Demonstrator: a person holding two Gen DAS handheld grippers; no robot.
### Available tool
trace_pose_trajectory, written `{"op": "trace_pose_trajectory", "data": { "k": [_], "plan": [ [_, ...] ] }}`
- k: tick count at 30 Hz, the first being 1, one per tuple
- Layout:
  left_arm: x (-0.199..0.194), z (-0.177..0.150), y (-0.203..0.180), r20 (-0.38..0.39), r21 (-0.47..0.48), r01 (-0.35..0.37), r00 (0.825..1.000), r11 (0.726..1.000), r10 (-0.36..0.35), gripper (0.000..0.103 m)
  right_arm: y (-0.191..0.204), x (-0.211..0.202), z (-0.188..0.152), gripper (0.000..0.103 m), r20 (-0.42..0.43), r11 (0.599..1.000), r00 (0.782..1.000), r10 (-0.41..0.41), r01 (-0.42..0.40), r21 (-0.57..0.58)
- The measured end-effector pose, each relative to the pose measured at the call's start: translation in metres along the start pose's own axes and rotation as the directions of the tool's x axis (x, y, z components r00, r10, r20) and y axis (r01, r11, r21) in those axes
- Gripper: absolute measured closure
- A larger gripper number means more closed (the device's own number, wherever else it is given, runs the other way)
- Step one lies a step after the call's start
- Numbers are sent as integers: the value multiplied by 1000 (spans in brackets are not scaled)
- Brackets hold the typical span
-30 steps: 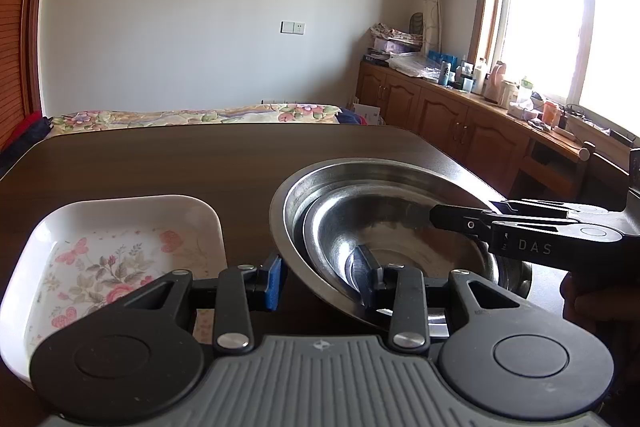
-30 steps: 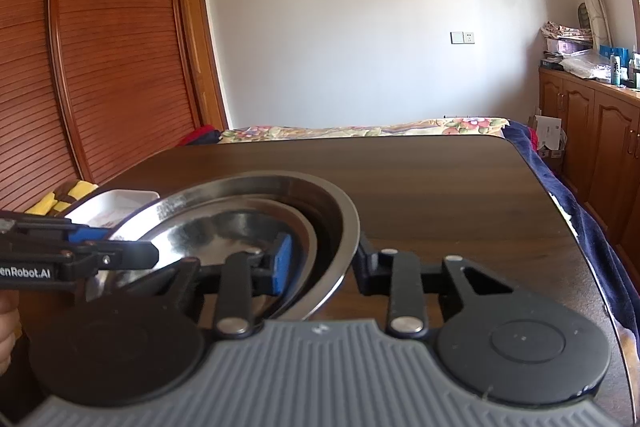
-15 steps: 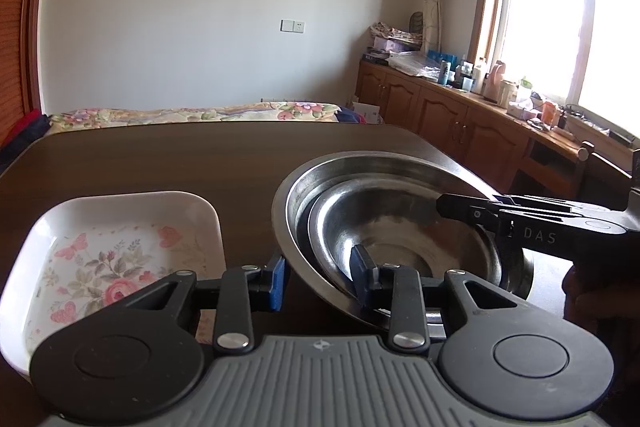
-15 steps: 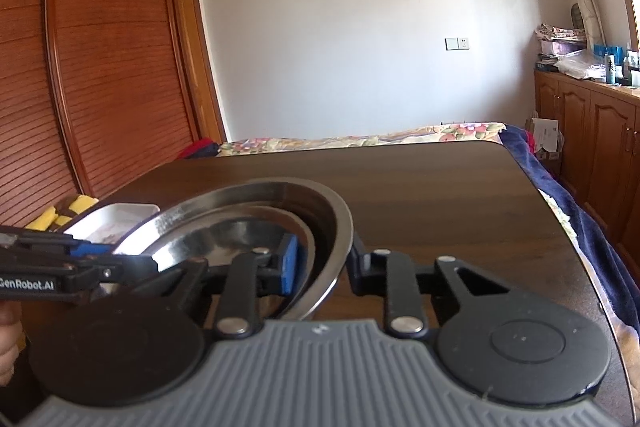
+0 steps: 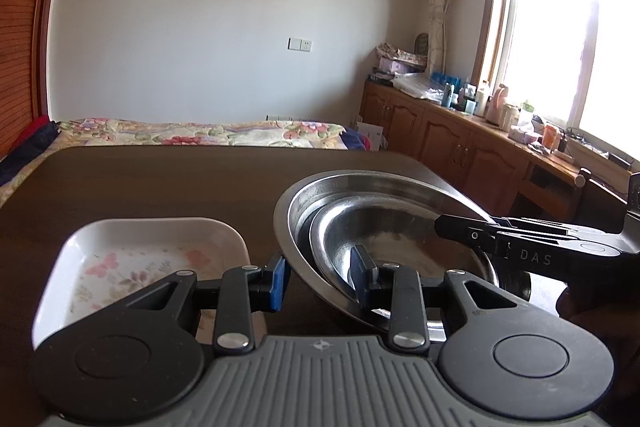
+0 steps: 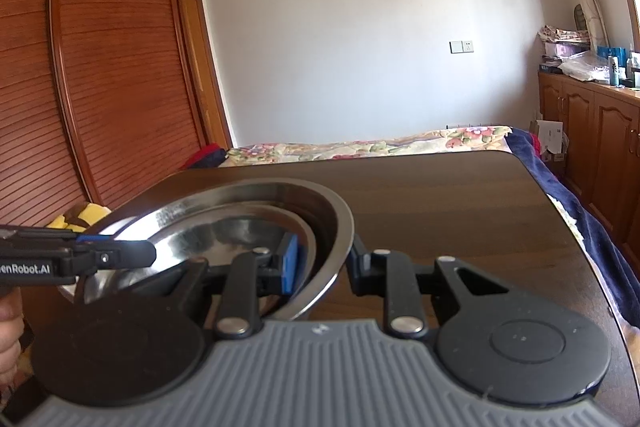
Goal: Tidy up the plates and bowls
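A bedroom with a white wall, a flowered bedspread and a sunlit window lies behind a dark wooden table [image 5: 160,183]. At the left of the table rests a white square dish [image 5: 152,251] with a faded flower and butterfly print, empty and apart from the metalware. Just right of it the left gripper [image 5: 320,277] straddles the near-left rim of the large steel bowl [image 5: 360,183], one pad outside and one inside; the fingers look close to the wall, though whether they pinch it cannot be told. A smaller steel bowl [image 5: 400,235] nests inside, both shiny and tilted. Farther right, the right gripper [image 6: 320,261] likewise brackets the opposite rim, probably so the two share the stack's weight and keep it level.
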State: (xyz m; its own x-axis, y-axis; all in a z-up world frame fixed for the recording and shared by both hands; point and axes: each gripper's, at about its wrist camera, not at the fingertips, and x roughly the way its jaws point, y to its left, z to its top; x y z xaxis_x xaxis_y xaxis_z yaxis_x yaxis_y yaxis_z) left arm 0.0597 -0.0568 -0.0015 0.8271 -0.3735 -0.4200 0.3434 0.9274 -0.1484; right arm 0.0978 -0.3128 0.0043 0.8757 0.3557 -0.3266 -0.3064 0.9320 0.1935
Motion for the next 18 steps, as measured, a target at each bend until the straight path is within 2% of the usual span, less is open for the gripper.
{"op": "trace_pose_trajectory", "data": {
  "k": [18],
  "plan": [
    [-35, 17, 27, 79, -30, -55, 995, 998, 57, 68, 36, 14, 18, 75, 28, 997, 997, 68, -67, -37]
  ]
}}
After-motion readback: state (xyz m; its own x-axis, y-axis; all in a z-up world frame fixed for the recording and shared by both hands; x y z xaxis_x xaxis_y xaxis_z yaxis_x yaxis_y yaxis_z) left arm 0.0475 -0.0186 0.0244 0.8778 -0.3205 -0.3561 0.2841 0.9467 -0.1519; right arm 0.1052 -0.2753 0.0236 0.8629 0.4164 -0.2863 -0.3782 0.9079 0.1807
